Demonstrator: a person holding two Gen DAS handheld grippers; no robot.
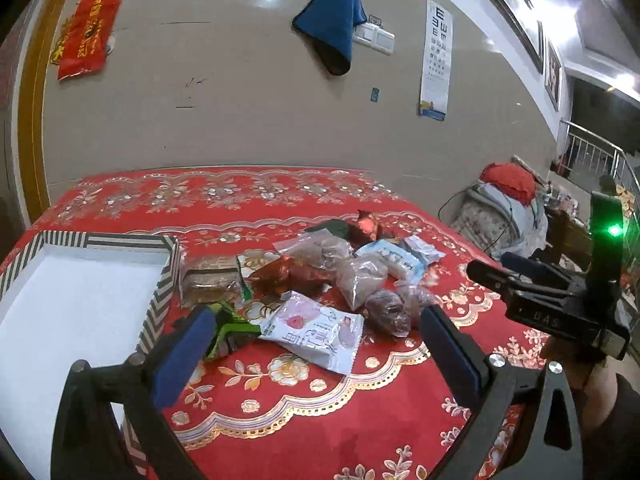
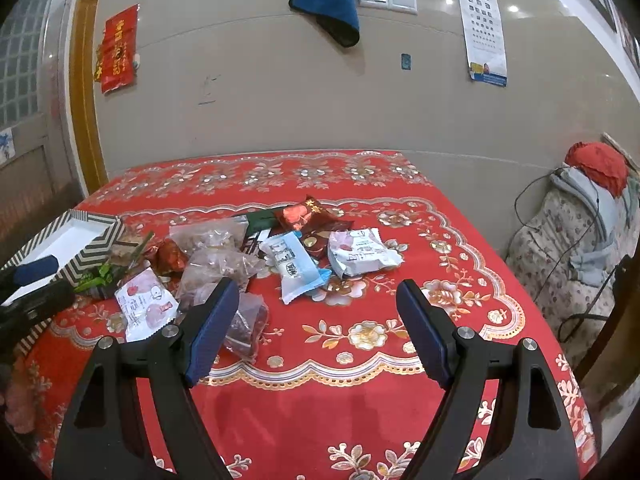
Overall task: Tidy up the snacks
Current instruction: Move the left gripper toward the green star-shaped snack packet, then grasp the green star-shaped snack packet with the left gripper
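Note:
A heap of snack packets lies mid-table on the red cloth: a white-and-pink packet (image 1: 316,330) (image 2: 145,304), a green wrapper (image 1: 230,330), a brown cake pack (image 1: 210,280), clear bags of brown snacks (image 1: 362,276) (image 2: 218,256), a blue-and-white packet (image 2: 292,266) and a red wrapper (image 2: 300,214). A box with striped walls and a white floor (image 1: 158,300) (image 2: 100,240) stands at the left. My left gripper (image 1: 320,320) is open just in front of the white-and-pink packet. My right gripper (image 2: 318,300) is open near the blue-and-white packet, holding nothing.
The table (image 2: 360,392) with its red floral cloth stands against a beige wall. Beyond its right edge sits a padded chair with bedding and a red cushion (image 2: 596,168). A blue towel (image 1: 336,20) and an eye chart (image 1: 438,60) hang on the wall.

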